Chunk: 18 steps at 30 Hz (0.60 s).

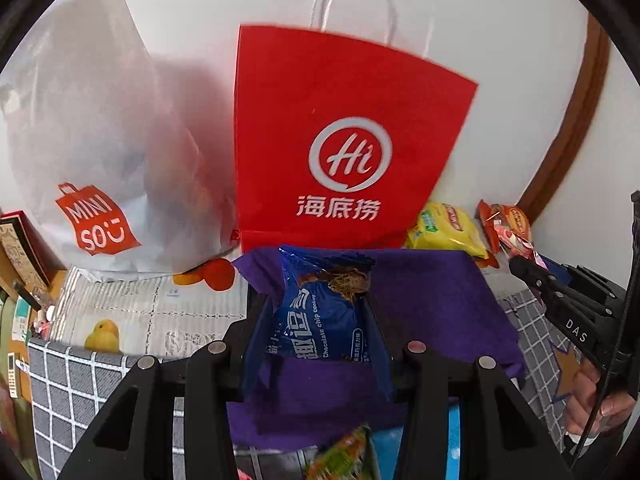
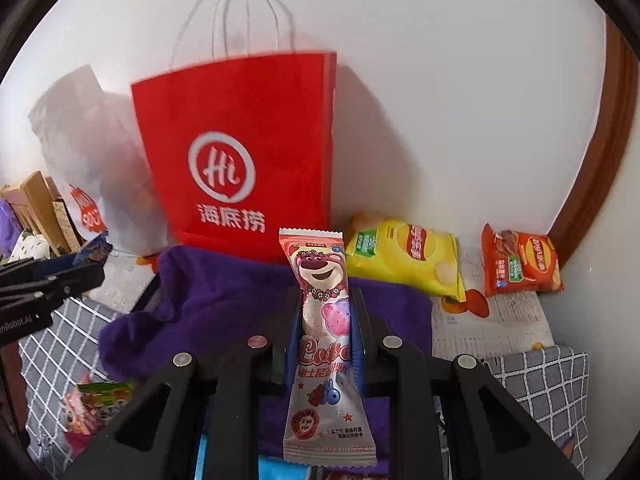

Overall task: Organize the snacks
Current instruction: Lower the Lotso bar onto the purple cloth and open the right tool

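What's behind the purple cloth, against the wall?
The red paper bag stands upright directly behind the purple cloth, with a white plastic bag beside it. The cloth's back edge covers the red bag's base, and neither bag's contents can be seen.

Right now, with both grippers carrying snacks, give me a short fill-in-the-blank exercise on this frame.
1. The left gripper is shut on a ____ cookie packet.
2. The right gripper is shut on a pink bear-printed wrapper held ____.
3. The yellow chip bag lies to the ____ of the red paper bag.

Missing words: blue; upright; right
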### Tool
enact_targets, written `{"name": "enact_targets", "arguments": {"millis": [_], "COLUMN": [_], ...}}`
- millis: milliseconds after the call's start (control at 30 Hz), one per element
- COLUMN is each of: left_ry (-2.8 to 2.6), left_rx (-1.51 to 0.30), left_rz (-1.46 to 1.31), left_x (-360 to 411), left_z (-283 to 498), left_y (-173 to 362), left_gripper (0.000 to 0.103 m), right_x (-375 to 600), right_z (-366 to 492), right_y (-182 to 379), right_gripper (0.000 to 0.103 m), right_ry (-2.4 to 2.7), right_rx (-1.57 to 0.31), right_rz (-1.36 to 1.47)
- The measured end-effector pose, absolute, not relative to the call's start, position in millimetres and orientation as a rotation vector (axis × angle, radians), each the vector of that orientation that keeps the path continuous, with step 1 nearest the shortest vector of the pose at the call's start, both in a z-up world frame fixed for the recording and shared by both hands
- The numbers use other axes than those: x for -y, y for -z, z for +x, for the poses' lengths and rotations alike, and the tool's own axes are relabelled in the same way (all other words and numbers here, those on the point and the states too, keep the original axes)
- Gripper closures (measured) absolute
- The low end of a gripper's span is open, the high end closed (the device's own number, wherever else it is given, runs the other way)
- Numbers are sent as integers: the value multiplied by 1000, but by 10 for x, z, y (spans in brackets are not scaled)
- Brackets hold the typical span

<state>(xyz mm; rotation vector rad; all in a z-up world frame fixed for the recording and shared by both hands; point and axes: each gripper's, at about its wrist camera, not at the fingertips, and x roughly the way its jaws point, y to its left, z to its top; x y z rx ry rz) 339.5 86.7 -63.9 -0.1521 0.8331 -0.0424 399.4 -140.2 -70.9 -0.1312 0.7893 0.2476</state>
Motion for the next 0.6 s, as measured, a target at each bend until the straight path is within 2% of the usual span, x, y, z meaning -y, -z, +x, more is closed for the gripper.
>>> {"name": "enact_targets", "arguments": {"millis": [333, 600], "left_ry": [43, 35], "left_rx": [-954, -995], "left_rz": [-201, -199], "left_x": [-1031, -1029], "left_z": [3688, 3727], "left_y": [1266, 1428], "left_gripper": [60, 60], "right_x": [1483, 1508], "right_z": [4265, 4362], "right_y": [1379, 1613], "right_gripper": [81, 81], "right_ry": [-298, -296], "right_rx": [-929, -1012], "right_rz": [-139, -143]}}
